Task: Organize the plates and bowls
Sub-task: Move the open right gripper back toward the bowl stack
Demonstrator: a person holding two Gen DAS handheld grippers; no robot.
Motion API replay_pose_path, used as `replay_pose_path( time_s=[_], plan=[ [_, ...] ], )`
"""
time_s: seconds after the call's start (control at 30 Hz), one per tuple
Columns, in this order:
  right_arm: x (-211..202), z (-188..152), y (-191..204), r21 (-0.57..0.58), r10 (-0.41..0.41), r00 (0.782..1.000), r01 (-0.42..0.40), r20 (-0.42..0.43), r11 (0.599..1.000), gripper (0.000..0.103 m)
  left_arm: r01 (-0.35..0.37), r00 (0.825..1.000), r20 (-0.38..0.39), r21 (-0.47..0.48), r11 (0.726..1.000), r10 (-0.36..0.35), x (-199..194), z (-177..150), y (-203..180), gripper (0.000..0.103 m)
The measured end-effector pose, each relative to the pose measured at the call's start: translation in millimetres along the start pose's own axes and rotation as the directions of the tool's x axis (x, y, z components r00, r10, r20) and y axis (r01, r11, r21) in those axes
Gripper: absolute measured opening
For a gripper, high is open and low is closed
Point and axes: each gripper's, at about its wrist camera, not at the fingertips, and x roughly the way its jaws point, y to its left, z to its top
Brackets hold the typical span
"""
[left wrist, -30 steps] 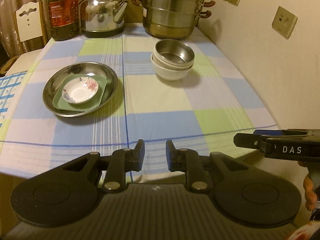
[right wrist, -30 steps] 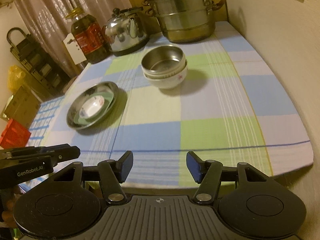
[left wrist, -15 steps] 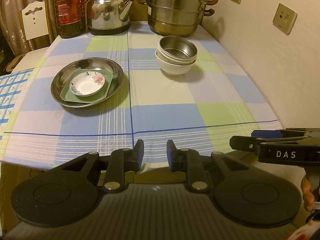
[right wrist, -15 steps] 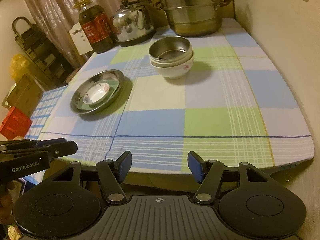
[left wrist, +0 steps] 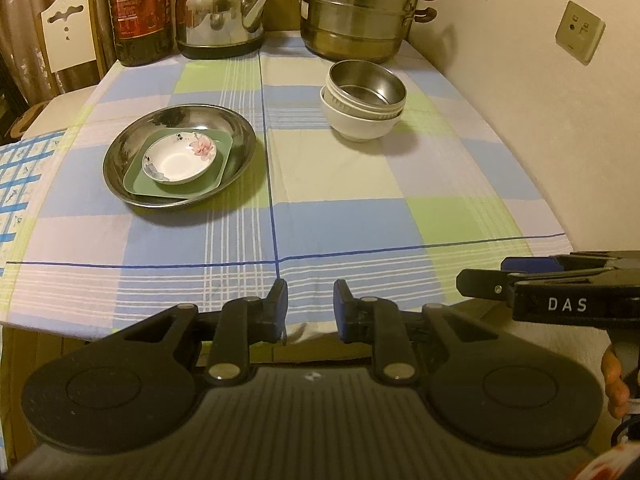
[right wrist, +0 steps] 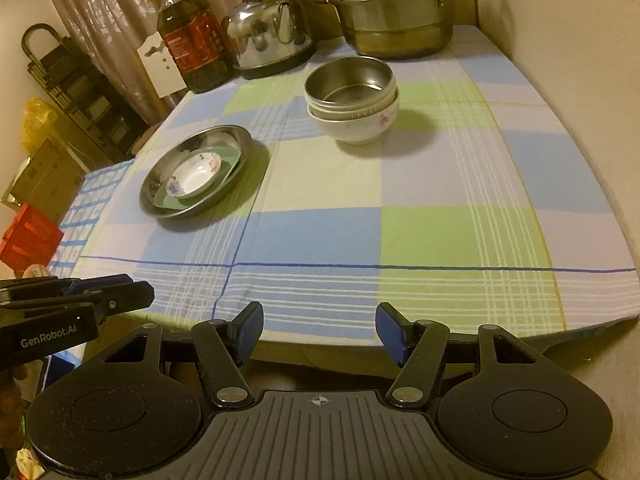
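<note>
Pulled back from the table over the last second, with both stacks now farther off and more tablecloth (left wrist: 340, 184) in view; judged a retreat after finished sorting, nothing left loose. Left gripper (left wrist: 310, 306) released, gap narrow, empty, hanging off the near table edge. Right gripper (right wrist: 320, 330) released wider, also empty, just beside it. On the left, steel plate (left wrist: 180, 156) holding a green square plate (left wrist: 218, 160), with a small flowered dish (left wrist: 180, 158) on top. Toward the wall, well apart from the plates, white bowl (left wrist: 360, 126) holding another light bowl and a steel bowl (left wrist: 366, 84) nested on top. Kettle (left wrist: 220, 12), oil bottle (left wrist: 140, 8) and steamer pot (left wrist: 356, 8) at the back.
</note>
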Motion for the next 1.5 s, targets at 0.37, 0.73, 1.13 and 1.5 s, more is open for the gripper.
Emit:
replay_pose_path(
  time_s=[0.37,0.73,1.13,1.5],
  plan=[
    [17,15,5,0.063,-0.057,0.998,0.057,0.006,0.996,0.062,0.054,0.998,0.008,0.053,0.997,-0.055,18,24,25,0.021],
    [29,49,0,0.208,-0.172,0.982,0.153,0.079,0.966,0.062,0.137,0.990,0.025,0.139,0.981,-0.142,49,68,44,0.021],
    [37,94,-31,0.220,-0.178,0.967,0.136,0.184,0.966,0.062,0.127,0.985,0.105,0.122,0.984,-0.140,84,120,29,0.021],
    [77,172,-81,0.079,-0.042,0.975,0.025,0.217,0.997,0.061,0.059,0.989,0.133,-0.015,0.998,-0.056,135,168,-4,0.021]
  ],
)
